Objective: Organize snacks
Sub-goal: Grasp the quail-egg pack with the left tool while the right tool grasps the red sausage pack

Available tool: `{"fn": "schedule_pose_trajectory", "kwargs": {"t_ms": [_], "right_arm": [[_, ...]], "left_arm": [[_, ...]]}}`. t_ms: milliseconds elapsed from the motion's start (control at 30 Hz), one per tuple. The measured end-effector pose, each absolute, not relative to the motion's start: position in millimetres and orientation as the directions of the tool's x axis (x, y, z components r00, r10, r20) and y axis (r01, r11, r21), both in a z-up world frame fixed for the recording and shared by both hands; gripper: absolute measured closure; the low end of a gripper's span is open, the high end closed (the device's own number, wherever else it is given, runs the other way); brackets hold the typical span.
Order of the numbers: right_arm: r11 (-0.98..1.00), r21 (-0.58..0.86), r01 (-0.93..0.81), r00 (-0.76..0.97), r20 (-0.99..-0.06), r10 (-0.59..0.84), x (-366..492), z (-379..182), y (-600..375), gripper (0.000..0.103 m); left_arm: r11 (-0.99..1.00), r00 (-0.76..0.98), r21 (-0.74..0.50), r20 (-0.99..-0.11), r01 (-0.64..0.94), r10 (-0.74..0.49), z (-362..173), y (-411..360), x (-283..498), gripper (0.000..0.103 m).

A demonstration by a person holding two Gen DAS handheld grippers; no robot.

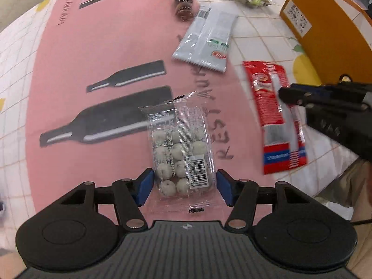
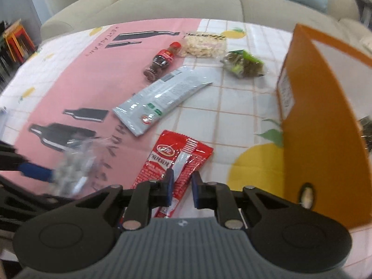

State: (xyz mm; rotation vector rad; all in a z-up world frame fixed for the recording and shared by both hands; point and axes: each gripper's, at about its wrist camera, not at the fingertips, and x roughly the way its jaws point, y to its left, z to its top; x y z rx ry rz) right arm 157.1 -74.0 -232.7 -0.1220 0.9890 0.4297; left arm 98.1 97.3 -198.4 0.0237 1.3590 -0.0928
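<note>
My left gripper point(image 1: 184, 187) is open, its blue pads on either side of a clear packet of white round candies point(image 1: 181, 153) lying on the pink mat; the pads look slightly apart from it. The packet shows blurred in the right wrist view point(image 2: 74, 169). My right gripper point(image 2: 182, 189) is shut on a red snack packet point(image 2: 179, 162) and holds it above the table. That red packet also hangs from the right gripper in the left wrist view point(image 1: 276, 116).
An orange cardboard box point(image 2: 325, 127) stands at the right. A grey-white packet point(image 2: 162, 95), a small cola bottle point(image 2: 162, 60), a beige snack bag point(image 2: 204, 44) and a green-dark snack bag point(image 2: 244, 64) lie farther back. A sofa point(image 2: 162, 2) is behind the table.
</note>
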Motion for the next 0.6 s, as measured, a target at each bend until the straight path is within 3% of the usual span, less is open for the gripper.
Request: {"fn": "schedule_pose_trajectory", "kwargs": {"t_ms": [167, 200, 300, 500, 600], "right_arm": [[0.93, 0.121, -0.348, 0.481, -0.828, 0.288, 157.9, -230.4, -82.0, 0.083], [0.934, 0.133, -0.331, 0.49, -0.822, 0.291, 155.9, -228.2, -83.2, 0.07], [0.941, 0.19, -0.279, 0.507, -0.803, 0.313, 149.9, -221.8, -86.0, 0.045], [0.95, 0.207, -0.235, 0.488, -0.82, 0.299, 145.7, -234.9, -72.7, 0.034], [0.957, 0.21, -0.201, 0.484, -0.828, 0.283, 148.2, -240.2, -68.8, 0.033]], "left_arm": [[0.997, 0.298, -0.066, -0.952, 0.027, -0.071, -196.2, 101.8, 92.7, 0.025], [0.996, 0.322, -0.085, -0.943, 0.006, -0.083, -195.3, 105.1, 90.8, 0.022], [0.99, 0.388, -0.133, -0.916, -0.049, -0.103, -192.9, 111.2, 86.9, 0.017], [0.999, 0.419, -0.032, -0.908, -0.003, -0.028, -202.3, 93.0, 86.8, 0.016], [1.0, 0.433, 0.002, -0.901, -0.015, 0.008, -205.3, 90.4, 85.2, 0.013]]}}
